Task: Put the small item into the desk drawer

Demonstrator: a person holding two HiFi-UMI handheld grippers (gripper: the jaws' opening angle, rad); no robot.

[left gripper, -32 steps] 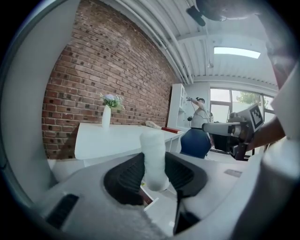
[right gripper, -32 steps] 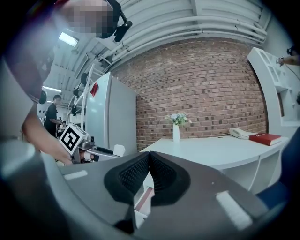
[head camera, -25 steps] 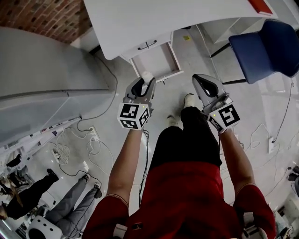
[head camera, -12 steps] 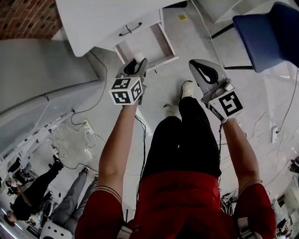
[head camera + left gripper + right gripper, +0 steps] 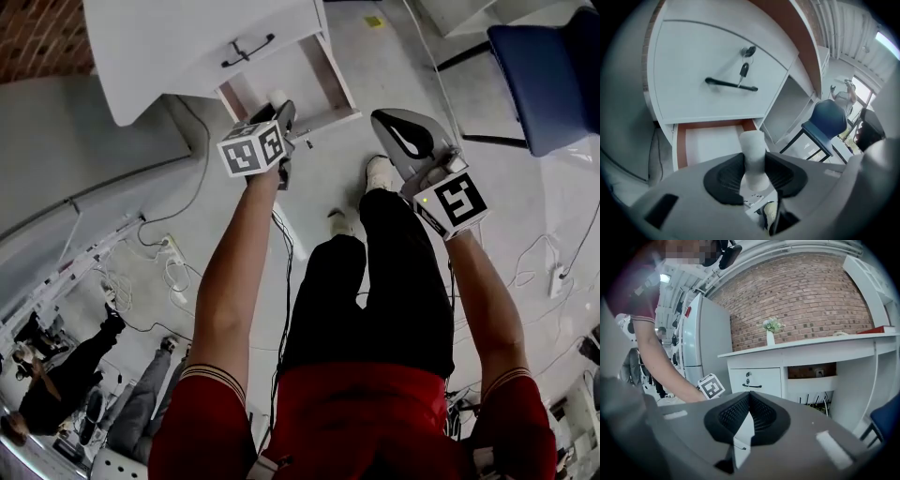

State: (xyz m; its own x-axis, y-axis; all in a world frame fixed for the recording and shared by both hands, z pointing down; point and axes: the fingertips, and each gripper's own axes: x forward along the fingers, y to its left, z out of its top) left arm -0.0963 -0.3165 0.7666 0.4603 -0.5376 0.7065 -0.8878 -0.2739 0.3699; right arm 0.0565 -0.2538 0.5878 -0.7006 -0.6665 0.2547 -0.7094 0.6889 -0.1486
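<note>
Head view: looked steeply down past a red shirt and black trousers to a pale floor (image 5: 375,56). Held both arms out toward the white bench (image 5: 131,56) at the top edge. Showed the open drawer (image 5: 335,84) pulled out beneath a closed upper drawer (image 5: 281,37). Placed the left tongs (image 5: 281,112) at the open drawer's front edge, pinching the small item (image 5: 278,97), a white cylinder jutting past the tips; could not tell whether over the drawer or just short of it. Set the right tongs (image 5: 382,122) apart to the right, over floor near a white shoe (image 5: 380,173). Caught a blue chair (image 5: 548,75) in the top right corner.

Left gripper view: showed the black pads (image 5: 724,180) clamped on the small item (image 5: 753,154), gripping its lower half. Saw beyond it the open drawer (image 5: 682,145), white inside with brown side walls. Saw above that the upper drawer (image 5: 693,56) with a dark handle (image 5: 731,84) and a key (image 5: 744,70) hanging from the lock.

Right gripper view: showed the right tongs (image 5: 749,397) pressed together at the tips, empty. Looked level across to the bench (image 5: 811,345) against a brick wall (image 5: 801,296), with a vase of greenery (image 5: 771,331) toward the benchtop's left end and a red book (image 5: 876,330) toward its right end. Caught a tall grey fridge (image 5: 701,333) left of the bench.
</note>
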